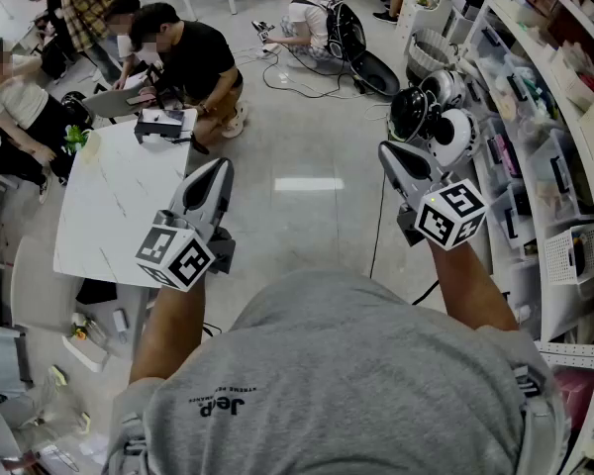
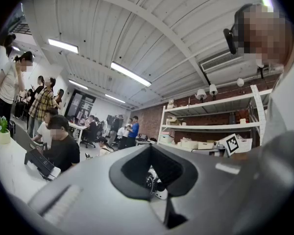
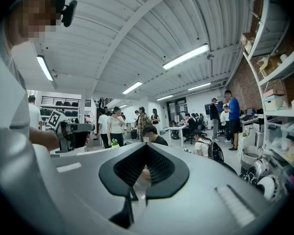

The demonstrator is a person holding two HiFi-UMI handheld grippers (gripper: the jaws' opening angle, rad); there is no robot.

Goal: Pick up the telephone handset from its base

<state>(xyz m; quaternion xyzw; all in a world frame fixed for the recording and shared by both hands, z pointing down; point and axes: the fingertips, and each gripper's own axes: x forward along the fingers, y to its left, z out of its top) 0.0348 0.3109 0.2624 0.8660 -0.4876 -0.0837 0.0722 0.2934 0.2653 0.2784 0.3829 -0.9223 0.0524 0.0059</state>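
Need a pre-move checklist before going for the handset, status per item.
1. Left gripper empty: ok, jaws shut on nothing.
2. Right gripper empty: ok, jaws shut on nothing.
3. Jaws open for grasp: not ok.
4. Handset located: cannot tell; black device at the white table far end may be it.
5. Grippers at that device: not ok, both held well short.
6. Clear surroundings: not ok, person crouches beside the table.

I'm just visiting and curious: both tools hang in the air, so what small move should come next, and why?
Probably swing the left tool toward the black phone-like device at the far end of the white table. It and the right tool are closed, empty and well short of it.
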